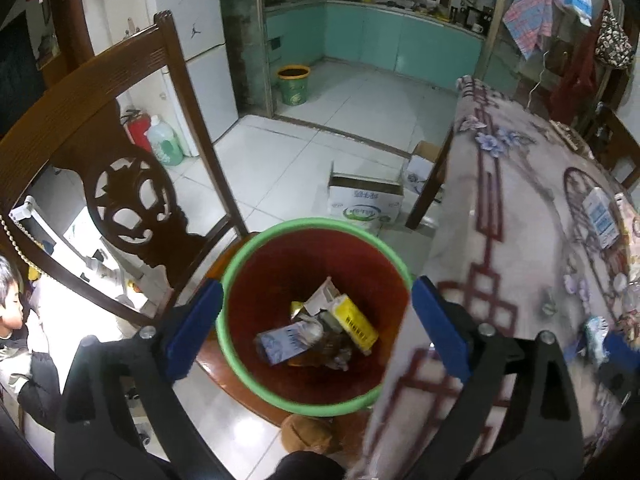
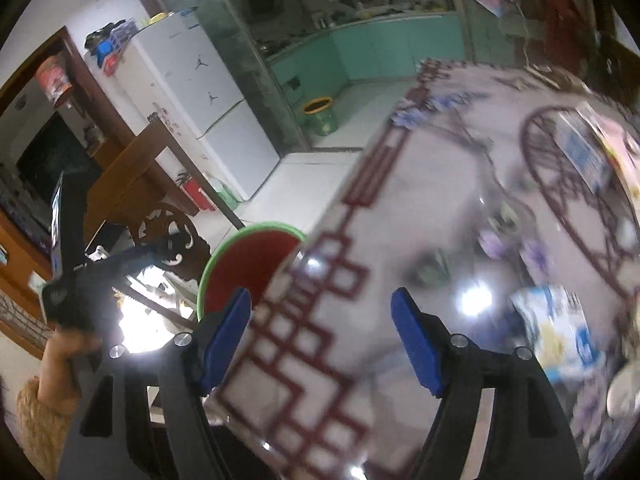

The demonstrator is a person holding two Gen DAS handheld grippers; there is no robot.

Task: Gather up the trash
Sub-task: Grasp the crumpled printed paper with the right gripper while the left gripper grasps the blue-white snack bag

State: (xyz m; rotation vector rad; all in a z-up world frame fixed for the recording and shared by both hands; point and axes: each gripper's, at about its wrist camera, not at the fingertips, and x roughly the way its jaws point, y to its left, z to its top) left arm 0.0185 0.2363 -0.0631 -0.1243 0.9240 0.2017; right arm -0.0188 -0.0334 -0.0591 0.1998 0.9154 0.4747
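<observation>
A red bin with a green rim [image 1: 240, 256] stands on a chair seat beside the table. Inside it lie a blue-and-white carton [image 1: 280, 344], a yellow box [image 1: 356, 320] and crumpled wrappers. My left gripper [image 1: 314, 292] hangs open above the bin's mouth, holding nothing. In the right wrist view, which is blurred, my right gripper [image 2: 320, 300] is open over the patterned tablecloth [image 2: 420, 200] with nothing between its pads. A blue, white and yellow wrapper [image 2: 556, 328] lies on the cloth to its right. The bin [image 2: 248, 256] shows past the table's left edge.
A carved wooden chair back [image 1: 132, 200] rises left of the bin. A white-and-blue carton [image 1: 600, 216] stands on the table [image 1: 520, 208]. An open cardboard box [image 1: 364, 200] sits on the tiled floor. A child [image 1: 12, 320] is at the far left. A hand [image 2: 64, 348] holds the other gripper.
</observation>
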